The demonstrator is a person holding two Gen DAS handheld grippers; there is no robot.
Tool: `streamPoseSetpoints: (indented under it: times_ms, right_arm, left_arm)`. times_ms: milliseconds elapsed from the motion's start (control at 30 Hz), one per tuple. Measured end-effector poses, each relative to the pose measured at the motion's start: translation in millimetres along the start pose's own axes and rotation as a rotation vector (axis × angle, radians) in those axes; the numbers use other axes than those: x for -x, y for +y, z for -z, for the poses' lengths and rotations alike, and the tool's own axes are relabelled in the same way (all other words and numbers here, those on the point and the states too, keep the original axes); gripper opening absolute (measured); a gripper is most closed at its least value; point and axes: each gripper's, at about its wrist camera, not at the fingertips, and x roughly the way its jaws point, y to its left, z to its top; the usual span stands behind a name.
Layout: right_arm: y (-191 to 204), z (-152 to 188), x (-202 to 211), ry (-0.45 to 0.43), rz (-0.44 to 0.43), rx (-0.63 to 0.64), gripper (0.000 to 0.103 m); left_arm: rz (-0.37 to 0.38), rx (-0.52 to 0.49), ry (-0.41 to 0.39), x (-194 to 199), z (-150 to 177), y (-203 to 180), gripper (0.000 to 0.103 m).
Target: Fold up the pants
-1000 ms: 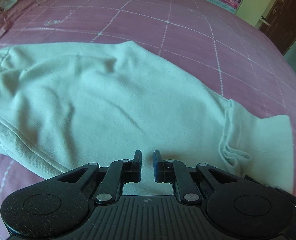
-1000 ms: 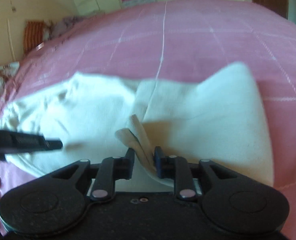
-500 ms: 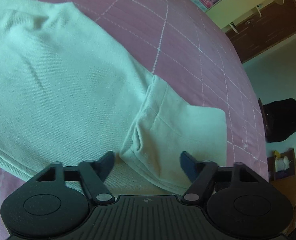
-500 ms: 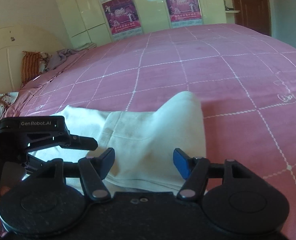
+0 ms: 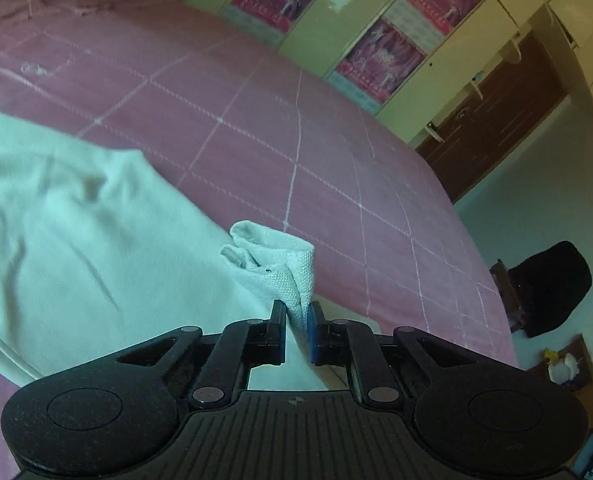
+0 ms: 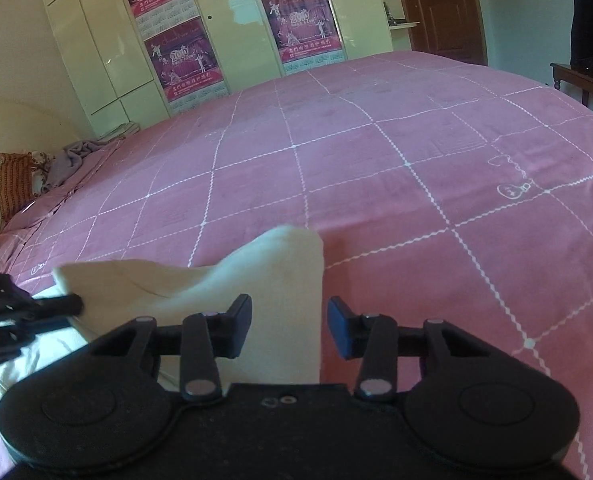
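Observation:
Pale cream pants (image 5: 76, 232) lie spread on a pink checked bedspread (image 5: 296, 140). My left gripper (image 5: 297, 320) is shut on the ribbed cuff of the pants (image 5: 280, 260), which bunches up between the fingers and is lifted off the bed. In the right wrist view the pants (image 6: 236, 280) rise in a raised fold, with their right edge lying between the pads. My right gripper (image 6: 289, 324) is open and holds nothing. The left gripper (image 6: 32, 312) shows at the left edge, pinching the cloth.
The bedspread (image 6: 376, 152) stretches far ahead. Pillows and a grey blanket (image 6: 76, 152) sit at the head. Cream wardrobes with posters (image 6: 296, 28) line the wall. A brown door (image 6: 440, 4) and a dark chair (image 5: 548, 288) stand past the bed's edge.
My left gripper went from open around the cuff to shut on it and lifted it. My right gripper let go of the cloth earlier and has stayed open, rising a little.

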Motion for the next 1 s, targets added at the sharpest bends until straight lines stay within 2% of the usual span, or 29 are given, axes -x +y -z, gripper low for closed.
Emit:
streamPoseSetpoints:
  times_ms: [33,100,133,200,233,267,333,367,433,500,600,700,767,800,833,867,933,1000]
  right_arm:
    - [5.2,0.2,-2.8,0.008,-0.006,0.015,0.043]
    - [19.6,7.0,-11.1,0.043,-0.021,0.065,0.043]
    - [26.8,12.4,-16.2,0.065,-0.023,0.093,0.043]
    - [43.4,28.0,-30.1,0.146,-0.017,0.165,0.041]
    - [50.0,36.9,-38.6,0.194,0.001,0.210,0.041]
    - [54.6,45.9,-45.5,0.233,0.015,0.248,0.041]
    - [60.3,50.4,-41.8,0.218,0.022,0.293,0.042]
    - [61.7,48.6,-38.7,0.223,0.017,0.305,0.041]
    - [59.8,40.5,-30.4,0.201,0.000,0.285,0.041]
    - [57.8,29.1,-22.2,0.148,-0.013,0.239,0.041]
    - [68.6,17.7,-27.7,0.124,-0.021,0.254,0.041]
    - [79.2,10.9,-45.9,0.127,-0.018,0.262,0.041]
    - [83.7,8.3,-55.8,0.130,-0.007,0.259,0.041]
    - [84.7,7.3,-60.5,0.133,0.001,0.259,0.042]
    - [85.0,7.1,-66.2,0.140,0.009,0.262,0.043]
    - [84.3,8.1,-73.7,0.160,0.017,0.272,0.043]
    - [76.7,16.8,-97.4,0.270,0.039,0.291,0.044]
    - [73.5,18.0,-100.1,0.275,0.026,0.310,0.044]
  left_arm:
    - [-0.023,-0.021,0.003,10.8,-4.8,12.1,0.010]
    - [-0.106,-0.058,0.040,6.9,3.4,32.0,0.011]
    - [-0.150,-0.064,0.074,-0.1,9.9,43.5,0.011]
    - [-0.246,-0.057,0.199,-25.0,24.1,73.4,0.013]
    - [-0.250,-0.028,0.224,-31.5,30.7,86.1,0.016]
    - [-0.233,-0.004,0.202,-28.9,34.3,91.3,0.017]
    - [-0.257,0.005,0.191,-21.7,34.0,82.5,0.017]
    - [-0.269,-0.004,0.148,-13.2,30.2,76.4,0.017]
    - [-0.245,-0.032,0.037,10.1,20.1,64.8,0.017]
    - [-0.237,-0.043,0.004,19.8,11.7,54.9,0.017]
    - [-0.218,-0.079,0.033,6.6,-0.8,42.2,0.017]
    - [-0.214,-0.114,0.090,-26.0,-3.4,29.5,0.017]
    - [-0.231,-0.159,0.123,-48.0,-3.3,22.2,0.017]
    - [-0.253,-0.191,0.134,-58.4,-2.2,20.4,0.017]
    - [-0.299,-0.208,0.179,-73.8,-1.7,24.8,0.017]
    - [-0.315,-0.188,0.228,-86.3,0.3,35.0,0.016]
    - [-0.288,-0.131,0.228,-87.9,-0.6,45.7,0.016]
    - [-0.300,-0.125,0.239,-83.8,-5.9,40.1,0.016]
